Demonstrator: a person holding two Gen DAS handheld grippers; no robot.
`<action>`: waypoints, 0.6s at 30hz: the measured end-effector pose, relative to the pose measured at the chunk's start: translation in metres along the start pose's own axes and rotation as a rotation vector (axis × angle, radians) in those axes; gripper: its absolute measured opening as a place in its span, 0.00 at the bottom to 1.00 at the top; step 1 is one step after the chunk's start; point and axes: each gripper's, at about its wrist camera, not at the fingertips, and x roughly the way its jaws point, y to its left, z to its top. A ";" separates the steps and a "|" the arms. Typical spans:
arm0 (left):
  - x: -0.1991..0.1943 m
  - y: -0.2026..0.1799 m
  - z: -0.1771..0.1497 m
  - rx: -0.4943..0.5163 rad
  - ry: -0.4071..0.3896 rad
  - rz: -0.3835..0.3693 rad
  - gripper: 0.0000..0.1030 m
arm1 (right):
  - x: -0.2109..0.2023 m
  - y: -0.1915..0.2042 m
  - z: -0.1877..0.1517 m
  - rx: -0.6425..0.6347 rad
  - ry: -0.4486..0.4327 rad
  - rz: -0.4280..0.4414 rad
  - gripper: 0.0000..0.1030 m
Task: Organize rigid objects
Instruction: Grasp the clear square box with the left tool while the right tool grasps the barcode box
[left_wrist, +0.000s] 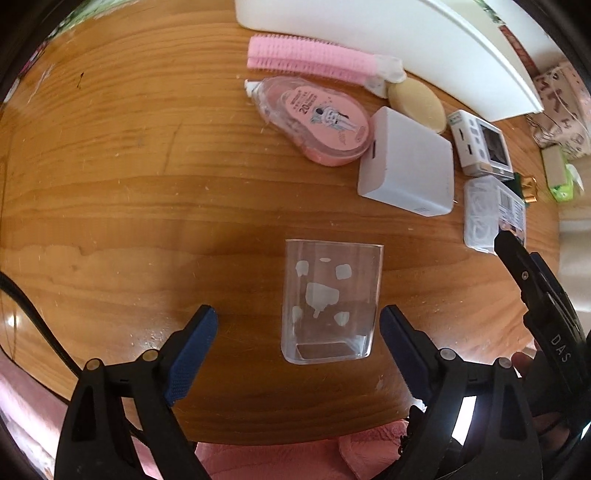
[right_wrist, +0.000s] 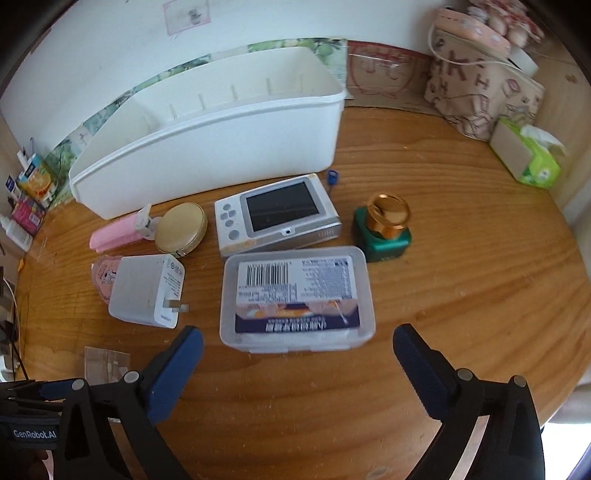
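Observation:
A clear square cup (left_wrist: 330, 302) with white patches lies on its side on the wooden table (left_wrist: 147, 184). My left gripper (left_wrist: 299, 314) is open, its blue pads on either side of the cup and not touching it. My right gripper (right_wrist: 297, 336) is also open, just short of a clear lidded box (right_wrist: 297, 299) with a barcode label. Beyond the box lie a white screen device (right_wrist: 277, 214), a white charger (right_wrist: 147, 291), a round beige compact (right_wrist: 181, 225), a pink hair roller (right_wrist: 114, 232), a pink tape dispenser (left_wrist: 317, 118) and a green jar (right_wrist: 384, 229) with a gold lid.
A long white bin (right_wrist: 207, 140) stands at the back against the wall. A patterned bag (right_wrist: 480, 92) and a green tissue pack (right_wrist: 528, 158) sit at the far right. Small boxes and bottles (right_wrist: 29, 192) crowd the left edge. Pink fabric (left_wrist: 258, 458) lies below the table's front edge.

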 end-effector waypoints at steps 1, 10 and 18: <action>0.000 0.000 0.000 -0.008 0.001 0.002 0.89 | 0.003 0.001 0.002 -0.010 0.009 0.002 1.00; 0.002 0.003 0.002 -0.088 0.003 0.032 0.88 | 0.025 0.006 0.014 -0.090 0.087 0.003 1.00; -0.002 0.009 0.012 -0.142 -0.007 0.039 0.79 | 0.039 0.011 0.025 -0.148 0.131 -0.017 1.00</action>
